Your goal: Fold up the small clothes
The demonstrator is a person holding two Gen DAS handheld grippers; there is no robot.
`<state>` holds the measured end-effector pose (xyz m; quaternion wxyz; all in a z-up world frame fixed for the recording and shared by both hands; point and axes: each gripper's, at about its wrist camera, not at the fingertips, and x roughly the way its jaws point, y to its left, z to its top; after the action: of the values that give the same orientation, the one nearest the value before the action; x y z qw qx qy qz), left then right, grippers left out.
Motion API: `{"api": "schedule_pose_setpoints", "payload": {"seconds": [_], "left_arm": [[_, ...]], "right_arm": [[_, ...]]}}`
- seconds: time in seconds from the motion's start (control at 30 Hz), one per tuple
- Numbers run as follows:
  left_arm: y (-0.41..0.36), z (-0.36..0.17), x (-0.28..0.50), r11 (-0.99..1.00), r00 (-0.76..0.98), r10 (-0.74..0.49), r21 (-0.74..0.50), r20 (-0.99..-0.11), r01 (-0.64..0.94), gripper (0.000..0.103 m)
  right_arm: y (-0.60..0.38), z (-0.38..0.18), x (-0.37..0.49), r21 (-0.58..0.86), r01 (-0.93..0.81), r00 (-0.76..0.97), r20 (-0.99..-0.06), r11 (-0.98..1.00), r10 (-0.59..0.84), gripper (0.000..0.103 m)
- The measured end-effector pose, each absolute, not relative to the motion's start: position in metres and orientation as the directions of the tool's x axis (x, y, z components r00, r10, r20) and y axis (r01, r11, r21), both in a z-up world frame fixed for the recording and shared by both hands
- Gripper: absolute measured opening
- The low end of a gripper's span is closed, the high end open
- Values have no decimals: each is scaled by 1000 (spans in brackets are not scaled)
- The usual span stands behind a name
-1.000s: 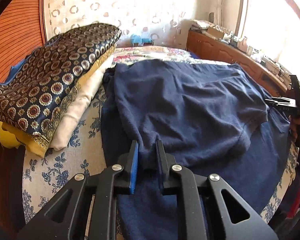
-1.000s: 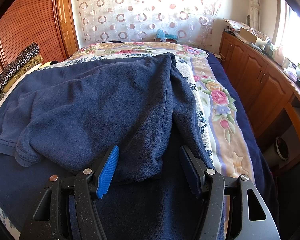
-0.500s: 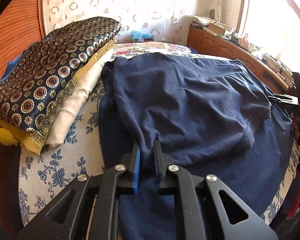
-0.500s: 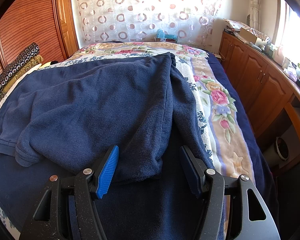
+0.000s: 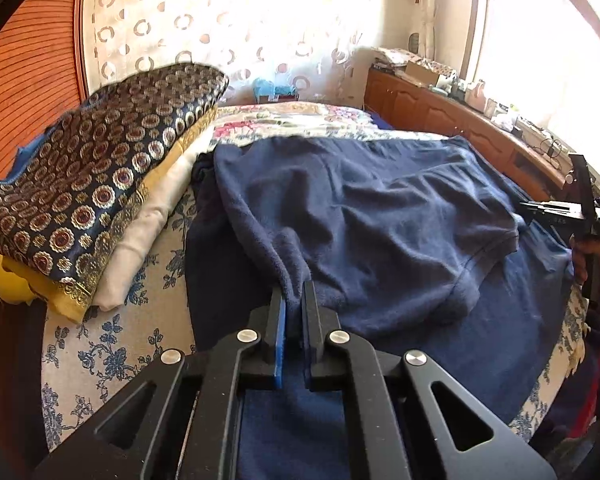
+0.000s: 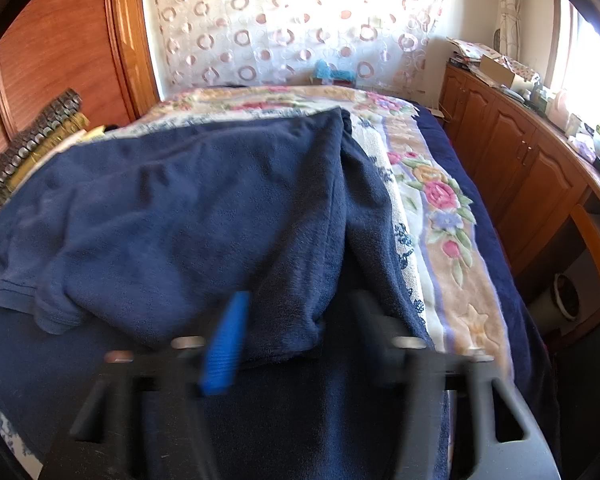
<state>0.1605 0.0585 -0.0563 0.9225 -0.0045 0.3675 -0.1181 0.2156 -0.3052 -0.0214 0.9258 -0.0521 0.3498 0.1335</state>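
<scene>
Fleece garment [image 5: 372, 224], navy, lies spread on the bed [image 5: 100, 340] over a darker cloth. Left gripper [image 5: 294, 312] is clenched on its near edge, presumably to lift a fold. Right gripper [image 6: 296, 332], jaws spread, straddles the opposite corner ungrasped. No containers hold clothing; folded textiles [image 5: 80, 184] lie stacked beside.

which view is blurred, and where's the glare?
Right wrist view: motion blur, worst on the right gripper, whose jaws stand open, and softening the navy garment. Left wrist view: sharp; left gripper crisp, shut on the garment. Both views: window and curtain blown out; fisheye bends the cabinets.
</scene>
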Motion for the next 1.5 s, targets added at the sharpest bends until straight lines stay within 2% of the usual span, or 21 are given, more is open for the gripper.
{"api": "schedule_pose_setpoints", "payload": {"seconds": [0.07, 0.13, 0.5, 0.87, 1.03, 1.2, 1.4, 1.5], "left_arm": [[59, -50, 156, 969, 711, -236, -109, -662, 221, 7], [59, -42, 150, 966, 722, -252, -122, -644, 229, 7], [64, -12, 115, 949, 762, -316, -177, -565, 262, 6], [83, 10, 69, 930, 787, -362, -245, -499, 273, 6], [86, -3, 51, 942, 771, -334, -226, -543, 249, 6], [83, -52, 50, 959, 708, -283, -199, -647, 201, 6], [77, -67, 51, 965, 685, -263, -182, -679, 190, 6], [77, -65, 48, 964, 685, -267, -184, -677, 194, 7]], "right_arm": [[-306, -18, 211, 2, -308, 718, -656, 951, 234, 9], [-309, -13, 204, 19, -322, 726, -637, 946, 260, 8], [-330, 21, 157, 19, -377, 768, -552, 926, 324, 7], [-358, 35, 105, 3, -372, 812, -483, 928, 328, 7], [-364, 21, 93, -20, -363, 812, -497, 931, 306, 7], [-362, -29, 108, -50, -335, 758, -607, 941, 238, 7], [-357, -53, 126, -40, -310, 736, -642, 950, 213, 7], [-356, -46, 127, -55, -287, 755, -627, 956, 191, 21]]}}
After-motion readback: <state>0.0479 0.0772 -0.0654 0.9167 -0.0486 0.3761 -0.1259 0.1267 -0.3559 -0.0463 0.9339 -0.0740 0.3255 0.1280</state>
